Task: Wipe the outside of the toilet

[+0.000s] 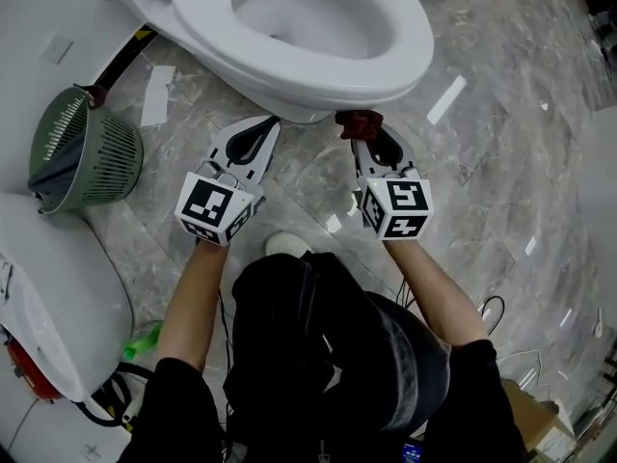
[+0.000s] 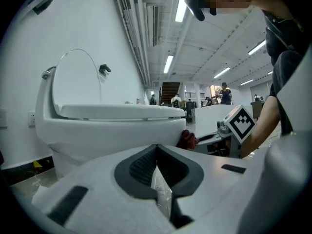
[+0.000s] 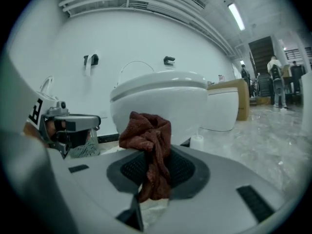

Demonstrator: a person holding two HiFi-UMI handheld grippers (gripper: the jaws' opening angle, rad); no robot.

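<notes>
Just one toilet [image 1: 207,37], one cloth [image 3: 146,128] in right gripper [image 1: 362,139], left gripper [image 1: 273,123] closed

A big open hall like a showroom, not a home bathroom: a toilet [image 1: 318,37] and another white fixture [image 3: 222,108] on marble floor [image 1: 501,162], ceiling strip lights [image 2: 169,62], staircase [image 3: 261,45], people [image 3: 275,82] beyond.

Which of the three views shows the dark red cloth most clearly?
The right gripper view. There the cloth sits in the centre, bunched and clamped in the right tongs. The head view shows only a small red bit by the toilet; the left gripper view, a small lump.
</notes>
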